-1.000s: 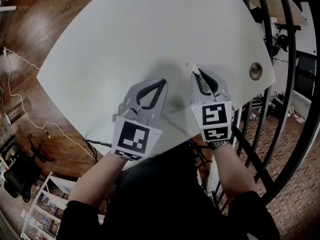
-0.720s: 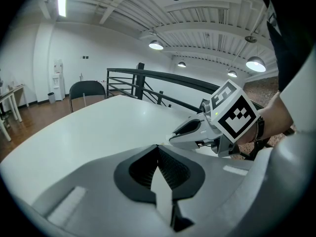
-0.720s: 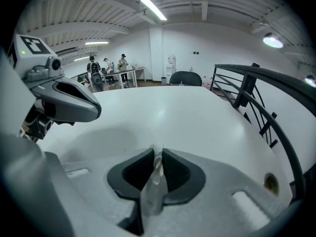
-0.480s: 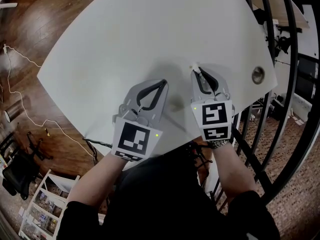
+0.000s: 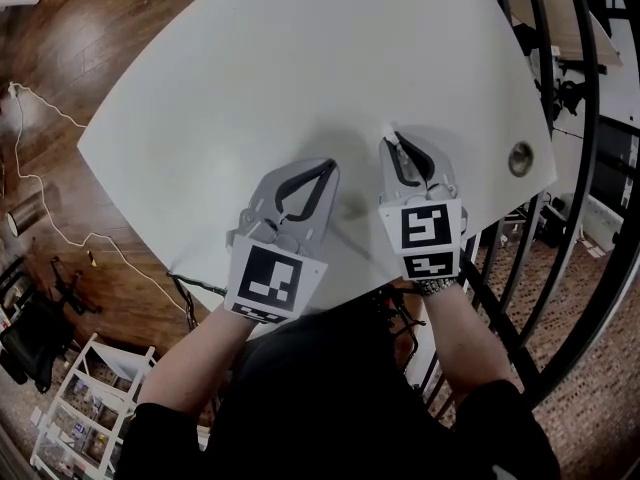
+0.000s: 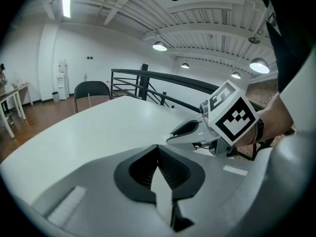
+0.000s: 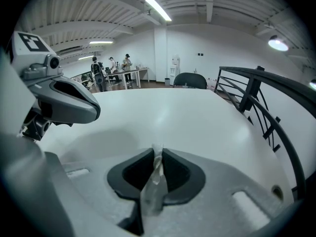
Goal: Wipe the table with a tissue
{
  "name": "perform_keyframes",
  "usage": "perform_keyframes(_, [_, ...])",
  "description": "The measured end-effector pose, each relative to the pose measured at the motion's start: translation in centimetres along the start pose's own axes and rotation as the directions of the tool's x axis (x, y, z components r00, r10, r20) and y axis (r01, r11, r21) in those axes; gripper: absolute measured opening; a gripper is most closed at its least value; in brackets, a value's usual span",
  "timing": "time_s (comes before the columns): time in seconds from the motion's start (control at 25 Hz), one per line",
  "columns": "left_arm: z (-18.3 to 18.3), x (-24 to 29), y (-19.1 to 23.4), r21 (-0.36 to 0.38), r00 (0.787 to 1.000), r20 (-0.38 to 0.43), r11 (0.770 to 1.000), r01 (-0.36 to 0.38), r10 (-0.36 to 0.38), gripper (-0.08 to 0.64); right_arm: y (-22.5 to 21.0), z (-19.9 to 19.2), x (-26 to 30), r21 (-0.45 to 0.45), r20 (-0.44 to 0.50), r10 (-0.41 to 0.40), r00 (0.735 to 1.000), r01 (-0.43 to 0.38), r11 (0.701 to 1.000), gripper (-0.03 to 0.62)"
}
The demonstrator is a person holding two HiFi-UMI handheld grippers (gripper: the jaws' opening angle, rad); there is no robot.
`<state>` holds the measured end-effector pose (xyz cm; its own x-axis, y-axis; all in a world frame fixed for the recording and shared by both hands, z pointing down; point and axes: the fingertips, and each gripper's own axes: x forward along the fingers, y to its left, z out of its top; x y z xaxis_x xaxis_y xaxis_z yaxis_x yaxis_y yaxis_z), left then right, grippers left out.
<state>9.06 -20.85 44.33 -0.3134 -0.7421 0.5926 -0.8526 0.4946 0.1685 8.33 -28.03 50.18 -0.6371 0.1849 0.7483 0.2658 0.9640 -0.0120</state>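
Two sets of tongs held side by side over one white counter (image 5: 300, 58), left tongs (image 5: 329, 165) closed tip to tip, right tongs (image 5: 391, 138) clamped on one small crumpled tissue (image 7: 153, 180) at the counter's near right part.

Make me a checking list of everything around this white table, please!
Surface: white table, with a round metal cap near its right edge.
Job's things: tissue, a thin crumpled strip.
Clutter: nothing seen on the table.
Grippers: right tongs shut on the tissue, over the table; left tongs shut, nothing poking out of their tips.
Cables: white cable on the floor at left; dark cables under the table's near edge.
Surroundings: wooden floor, black railing at right, low shelf at bottom left.
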Motion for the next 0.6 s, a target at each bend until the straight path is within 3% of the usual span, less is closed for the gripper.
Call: perform_keyframes(0.6, [-0.6,-2.4,0.9,0.003,0.999,0.011,0.999,-0.035,0.035,0.009,1.0,1.4,-0.2,0.004,0.041,0.008,0.999,-0.008,1.000,0.040])
